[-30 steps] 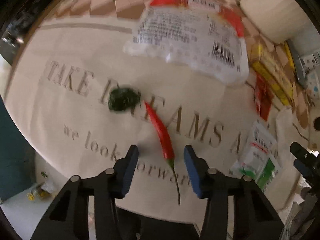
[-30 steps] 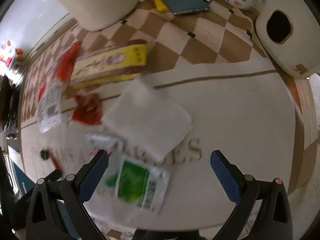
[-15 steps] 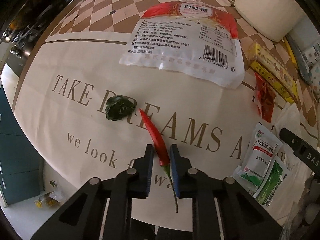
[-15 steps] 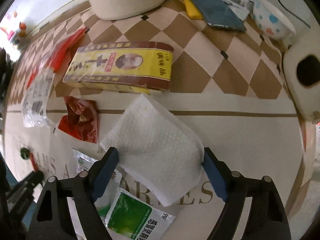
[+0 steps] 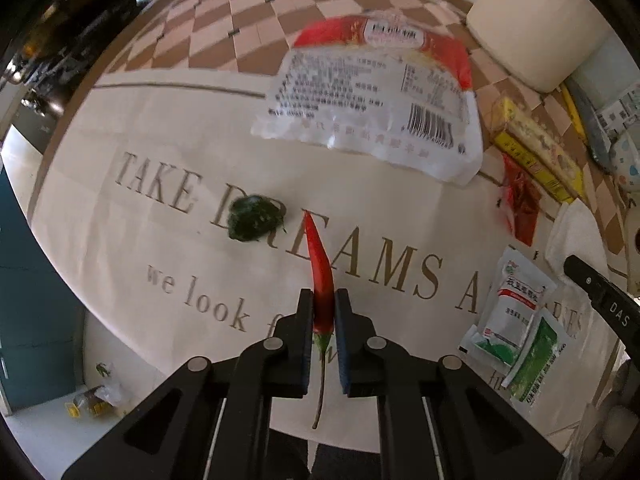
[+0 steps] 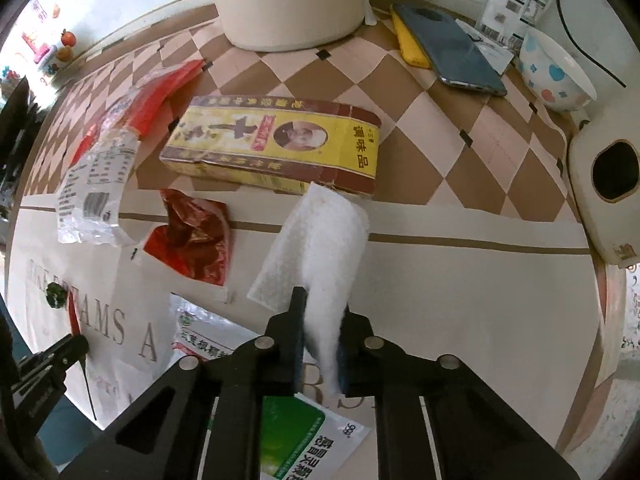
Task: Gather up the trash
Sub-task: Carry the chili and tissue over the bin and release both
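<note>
My left gripper (image 5: 323,312) is shut on a red chili pepper (image 5: 319,264), gripping it near its green stem end, tip pointing away. My right gripper (image 6: 320,332) is shut on a white paper towel (image 6: 320,236), which is bunched up between the jaws and lifts off the tablecloth. A dark green crumpled scrap (image 5: 254,220) lies on the cloth just left of the chili tip. A clear plastic bag with red top (image 5: 380,96), a red foil wrapper (image 6: 192,236), a yellow box (image 6: 276,148) and green-white sachets (image 5: 516,332) lie around.
A cream cylinder (image 6: 288,0) stands at the back. A phone (image 6: 452,56) and a dotted bowl (image 6: 556,76) are back right. A white container with a dark hole (image 6: 608,200) is at the right. The table edge (image 5: 120,344) drops off at near left.
My left gripper closed on the chili and lifted it. My right gripper moved onto the paper towel and closed, bunching it up.
</note>
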Available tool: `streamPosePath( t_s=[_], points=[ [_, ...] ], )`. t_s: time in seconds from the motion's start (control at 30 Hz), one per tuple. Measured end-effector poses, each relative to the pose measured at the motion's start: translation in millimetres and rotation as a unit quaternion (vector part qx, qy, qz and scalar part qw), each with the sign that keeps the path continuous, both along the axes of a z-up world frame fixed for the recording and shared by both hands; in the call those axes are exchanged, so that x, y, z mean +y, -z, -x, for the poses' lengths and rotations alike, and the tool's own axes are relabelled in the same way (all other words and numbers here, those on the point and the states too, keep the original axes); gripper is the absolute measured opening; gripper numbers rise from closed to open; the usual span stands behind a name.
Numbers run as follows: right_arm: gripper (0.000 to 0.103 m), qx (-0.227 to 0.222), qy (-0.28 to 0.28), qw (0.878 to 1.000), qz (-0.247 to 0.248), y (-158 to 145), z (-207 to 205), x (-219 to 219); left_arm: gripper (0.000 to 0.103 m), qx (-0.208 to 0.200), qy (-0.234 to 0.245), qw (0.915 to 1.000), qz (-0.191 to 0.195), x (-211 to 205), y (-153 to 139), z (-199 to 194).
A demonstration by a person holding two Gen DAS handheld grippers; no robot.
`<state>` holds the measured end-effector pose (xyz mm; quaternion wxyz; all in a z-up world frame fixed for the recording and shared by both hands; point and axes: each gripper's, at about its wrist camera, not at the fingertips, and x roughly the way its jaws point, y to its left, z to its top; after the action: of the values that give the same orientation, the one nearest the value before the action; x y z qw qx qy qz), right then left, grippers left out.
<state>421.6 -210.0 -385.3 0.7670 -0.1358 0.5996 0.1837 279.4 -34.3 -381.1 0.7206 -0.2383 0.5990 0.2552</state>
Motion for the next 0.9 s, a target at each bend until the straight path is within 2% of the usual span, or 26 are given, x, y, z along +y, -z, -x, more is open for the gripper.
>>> streamPosePath(
  t_s=[0.13, 0.37, 0.47, 0.53, 0.67, 0.73, 0.8, 0.9],
  points=[
    [0.011, -0.009, 0.004, 1.0, -0.01, -18, 5, -7, 0.007, -0.019, 0.002, 0.9997, -0.016, 2, -26, 15],
    [0.011, -0.036, -0.015, 0.998, -0.046, -79, 31, -9, 0.007, -0.058, -0.019, 0.997, -0.048, 24, -75, 51],
    [0.011, -0.038, -0.045, 0.996, -0.068, -101, 51, 15, 0.007, -0.069, -0.041, 0.9952, -0.056, 42, -89, 80],
    [0.011, -0.036, -0.072, 0.993, -0.083, -111, 62, 36, 0.007, -0.073, -0.06, 0.9938, -0.059, 59, -87, 102],
    [0.011, -0.019, -0.134, 0.984, -0.113, -118, 108, 91, 0.007, -0.072, -0.115, 0.9892, -0.056, 91, -90, 174],
    [0.011, 0.0, -0.172, 0.977, -0.124, -115, 145, 124, 0.007, -0.067, -0.148, 0.9853, -0.053, 107, -85, 215],
    [0.01, 0.018, -0.202, 0.971, -0.129, -106, 174, 149, 0.007, -0.056, -0.186, 0.9796, -0.05, 125, -71, 262],
    [0.01, 0.051, -0.261, 0.956, -0.124, -79, 239, 195, 0.007, -0.044, -0.25, 0.967, -0.022, 154, -41, 333]
  ],
)
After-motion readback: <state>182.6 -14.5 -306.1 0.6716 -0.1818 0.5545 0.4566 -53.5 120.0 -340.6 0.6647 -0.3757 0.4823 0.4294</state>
